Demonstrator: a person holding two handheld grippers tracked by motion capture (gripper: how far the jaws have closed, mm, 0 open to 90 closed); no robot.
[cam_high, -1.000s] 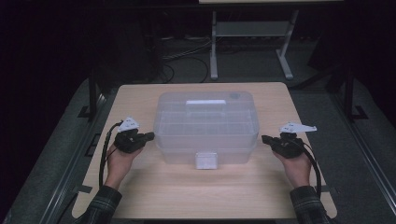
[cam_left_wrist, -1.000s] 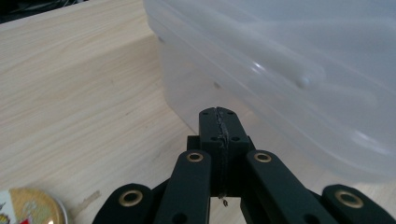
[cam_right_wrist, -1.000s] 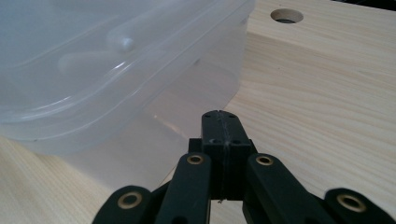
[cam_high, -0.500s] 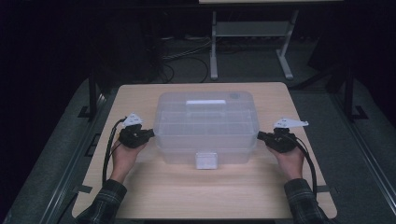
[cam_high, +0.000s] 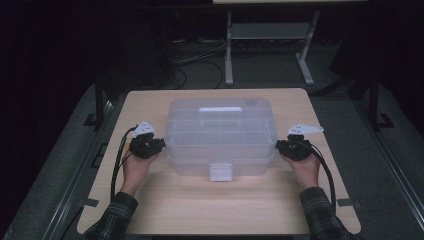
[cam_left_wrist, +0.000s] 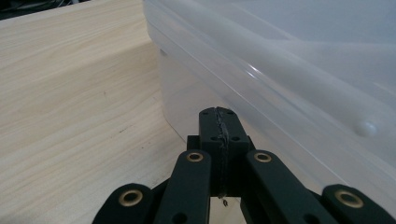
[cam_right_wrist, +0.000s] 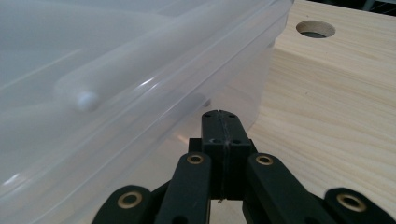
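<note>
A clear plastic storage box (cam_high: 220, 135) with its lid on and a white front latch (cam_high: 221, 171) stands in the middle of the wooden table (cam_high: 200, 210). My left gripper (cam_high: 161, 144) is shut, its tip against the box's left side under the lid rim (cam_left_wrist: 261, 74). My right gripper (cam_high: 278, 146) is shut too, its tip at the box's right side. In the left gripper view the closed jaws sit just below the box wall (cam_left_wrist: 187, 98). In the right gripper view the closed jaws sit under the lid rim (cam_right_wrist: 154, 79).
A round hole (cam_right_wrist: 315, 29) is cut in the tabletop beyond the box's corner. A metal stand (cam_high: 265, 45) and cables (cam_high: 195, 60) lie on the dark floor behind the table. Bare wood lies in front of the box.
Both grippers have moved inward from either side until their tips reach the box's left and right sides. The box has stayed in place.
</note>
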